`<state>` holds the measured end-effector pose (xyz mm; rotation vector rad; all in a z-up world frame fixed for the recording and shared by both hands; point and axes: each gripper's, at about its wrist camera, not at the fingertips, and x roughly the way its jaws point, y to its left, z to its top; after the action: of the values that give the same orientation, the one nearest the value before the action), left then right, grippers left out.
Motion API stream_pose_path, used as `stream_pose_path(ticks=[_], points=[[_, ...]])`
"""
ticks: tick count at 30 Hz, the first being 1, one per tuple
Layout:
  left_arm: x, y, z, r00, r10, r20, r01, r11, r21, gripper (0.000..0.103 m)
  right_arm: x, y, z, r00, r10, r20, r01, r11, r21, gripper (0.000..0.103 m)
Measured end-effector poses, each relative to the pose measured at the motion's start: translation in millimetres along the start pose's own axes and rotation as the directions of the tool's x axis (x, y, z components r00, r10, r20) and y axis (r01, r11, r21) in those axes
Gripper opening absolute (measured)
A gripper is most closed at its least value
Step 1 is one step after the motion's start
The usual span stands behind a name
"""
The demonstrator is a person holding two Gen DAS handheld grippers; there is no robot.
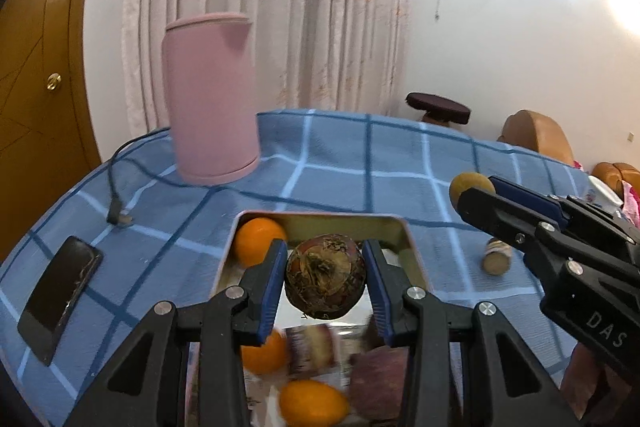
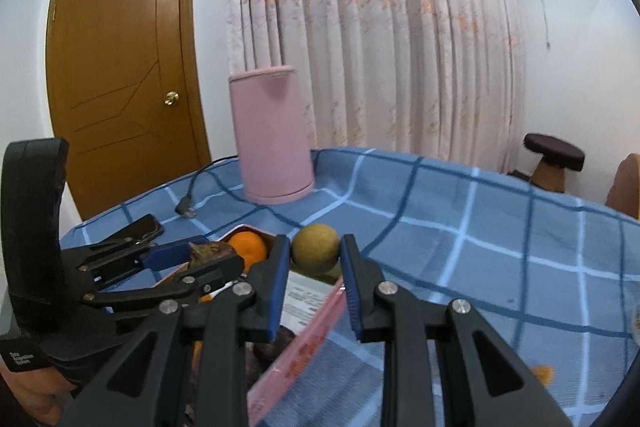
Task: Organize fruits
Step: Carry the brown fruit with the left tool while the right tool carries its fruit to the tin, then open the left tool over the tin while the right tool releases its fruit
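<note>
While hanging over the blue checked cloth, both tools carry fruit:
Phone (image 1: 60, 293): dark, flat on the tablecloth (image 1: 340, 163) at far left
Cable plug (image 1: 119, 217): loose on the cloth, just beyond the phone
Pink canister (image 1: 212, 99): upright at the back, before the curtain (image 1: 272, 7)
Tray (image 1: 404, 227): metal, pink-sided, near the front edge; holds oranges (image 1: 258, 241) and purplish blurred pieces
Left gripper (image 1: 326, 281): above the tray, blue pads pinching a dark brown mottled round fruit (image 1: 326, 277) from both sides
Right gripper (image 2: 316, 263): just right of the tray's far corner, pads clamped on a small yellow-green round fruit (image 2: 315, 249), clear of the cloth
Small tan piece (image 1: 496, 257): lying on the cloth right of the tray, under the right gripper in the left view; kind cannot be told
Stool (image 2: 554, 155): dark-topped, beyond the table at right
</note>
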<state>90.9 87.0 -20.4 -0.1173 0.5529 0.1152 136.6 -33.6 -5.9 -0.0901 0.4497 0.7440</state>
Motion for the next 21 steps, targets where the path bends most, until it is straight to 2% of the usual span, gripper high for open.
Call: stream_pose_path(ticks=[9,12,21], points=[[11.9,26.9,-6.0,0.998,0.035,-0.059,-0.037,0.999,-0.027,0.041,30.6,17.0,-15.0,0.994,0.057,-0.096,-0.059,0.998,-0.013,0.029],[17.5,30.4,-8.2,0.996,0.027,-0.082,-0.03,0.999,-0.031,0.041,36.0,21.8,-17.8,0.991,0.065,-0.121,-0.068,0.997,-0.026,0.029],[24.9,29.9,-17.2,0.989,0.05,-0.136,-0.05,0.999,0.003,0.041,56.4,28.3,-35.0,0.962,0.113,-0.248,-0.123,0.992,-0.023,0.03]])
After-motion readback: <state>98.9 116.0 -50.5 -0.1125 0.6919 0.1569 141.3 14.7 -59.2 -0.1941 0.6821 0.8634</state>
